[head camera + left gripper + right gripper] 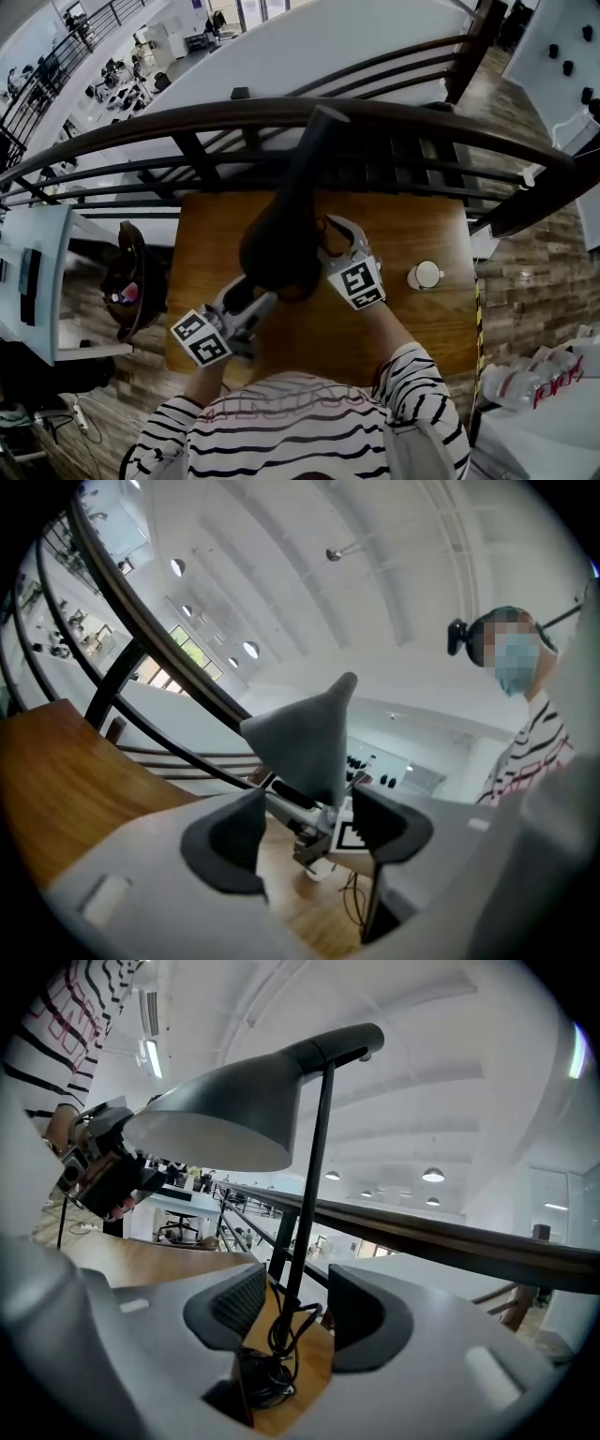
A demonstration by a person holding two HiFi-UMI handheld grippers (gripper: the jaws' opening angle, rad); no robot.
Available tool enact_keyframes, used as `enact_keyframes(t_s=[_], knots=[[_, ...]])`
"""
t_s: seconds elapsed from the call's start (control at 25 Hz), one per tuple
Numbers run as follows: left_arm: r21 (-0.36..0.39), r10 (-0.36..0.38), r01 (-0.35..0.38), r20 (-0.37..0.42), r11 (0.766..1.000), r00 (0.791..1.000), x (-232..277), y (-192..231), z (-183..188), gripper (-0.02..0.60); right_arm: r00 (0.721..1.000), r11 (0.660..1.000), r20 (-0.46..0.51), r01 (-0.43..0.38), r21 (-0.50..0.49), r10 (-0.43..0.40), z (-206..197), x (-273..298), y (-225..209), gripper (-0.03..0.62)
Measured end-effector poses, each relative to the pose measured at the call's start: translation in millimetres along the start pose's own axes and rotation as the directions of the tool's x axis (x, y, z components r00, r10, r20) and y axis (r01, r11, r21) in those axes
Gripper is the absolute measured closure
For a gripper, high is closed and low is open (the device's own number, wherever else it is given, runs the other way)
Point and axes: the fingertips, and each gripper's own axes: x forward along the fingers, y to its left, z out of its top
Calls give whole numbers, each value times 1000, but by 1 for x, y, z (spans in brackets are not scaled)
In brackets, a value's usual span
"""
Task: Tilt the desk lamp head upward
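On the wooden counter (417, 230), beside the dark railing (141, 127), the dark lamp head (277, 239) hangs over mid-counter with a tool on either side of it. Left tool (309, 817) is spread wide. The head's narrow end shows just past its gap, and the pads are not on it. Right tool (298, 1302) is also spread and straddles the thin lamp pole (314, 1166) low down, with a gap on each side. Coiled cord (272, 1354) lies at the pole's foot. In the right gripper view the head's mouth faces downward. Small white cup (425, 275) sits apart, to the right.
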Motion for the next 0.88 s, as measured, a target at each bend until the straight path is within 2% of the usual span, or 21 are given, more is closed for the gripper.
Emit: enact_keyframes(t_s=[0.2, 0.28, 0.48, 0.88], knots=[[17, -21, 21, 12, 1000, 1000, -2, -10, 9, 308, 999, 1000, 35, -17, 9, 16, 7, 14, 2, 439], [5, -23, 23, 5, 1000, 1000, -4, -11, 9, 308, 999, 1000, 42, -22, 19, 21, 9, 18, 3, 450], [-48, -31, 31, 3, 998, 1000, -6, -14, 11, 308, 998, 998, 51, -34, 54, 32, 12, 21, 1, 526], [-19, -34, 34, 16, 999, 999, -23, -32, 24, 333, 994, 986, 78, -91, 138, 81, 11, 17, -2, 542]])
